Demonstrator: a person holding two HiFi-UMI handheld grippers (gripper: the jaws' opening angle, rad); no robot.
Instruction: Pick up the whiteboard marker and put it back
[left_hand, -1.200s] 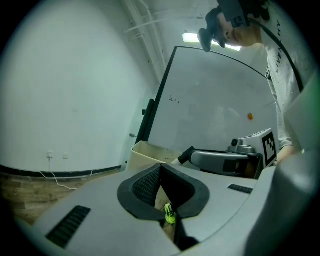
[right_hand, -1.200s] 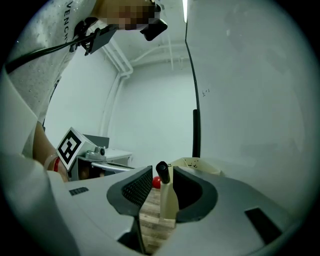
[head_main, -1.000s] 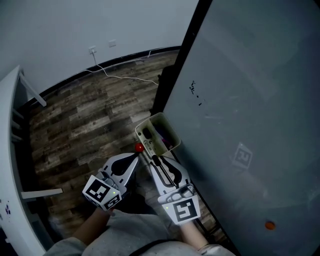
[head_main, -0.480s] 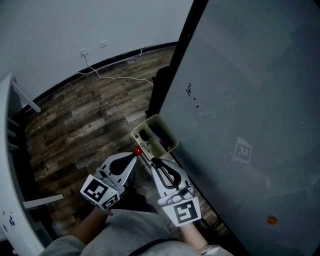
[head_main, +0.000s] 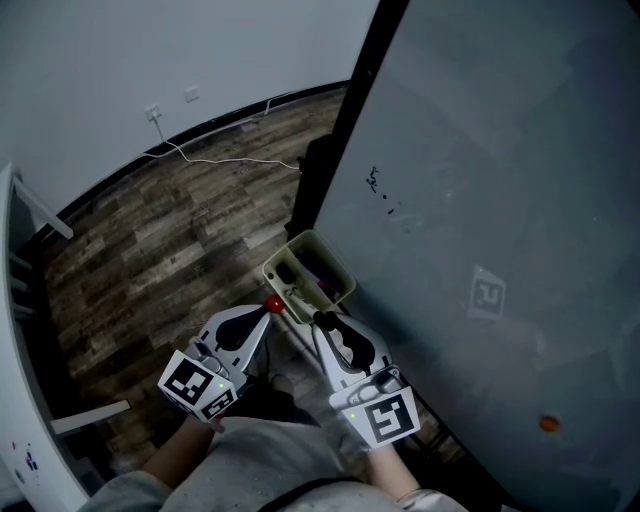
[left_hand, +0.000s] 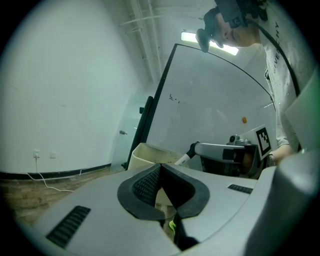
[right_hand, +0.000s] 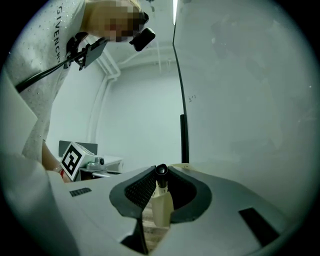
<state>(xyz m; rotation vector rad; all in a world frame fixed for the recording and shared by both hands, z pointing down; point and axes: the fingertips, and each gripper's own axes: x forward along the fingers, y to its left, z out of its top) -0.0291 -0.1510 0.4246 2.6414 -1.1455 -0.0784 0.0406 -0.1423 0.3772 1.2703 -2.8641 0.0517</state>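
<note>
Item: whiteboard marker (right_hand: 161, 197), cap uppermost, between the right gripper (head_main: 322, 321) jaws, which have just been closing and now clamp it.
Left gripper (left_hand: 159, 170): jaws together, empty.
Step, as judged: pick-up done.
Next: lower the marker into the holder box (left_hand: 150, 154) just ahead, then release.

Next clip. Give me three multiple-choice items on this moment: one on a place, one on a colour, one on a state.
1. Where along the whiteboard does the beige tray sit? A top edge; B lower edge; C middle.
2. The round dot on the whiteboard is: A green; B blue; C orange.
3. The right gripper is: A open and empty; B shut on the marker; C shut on a cloth.

Answers: B, the tray stands against the bottom of the whiteboard near its dark frame. C, the dot shows orange. B, the jaws have just been closing and the pads now press the marker between them.
</note>
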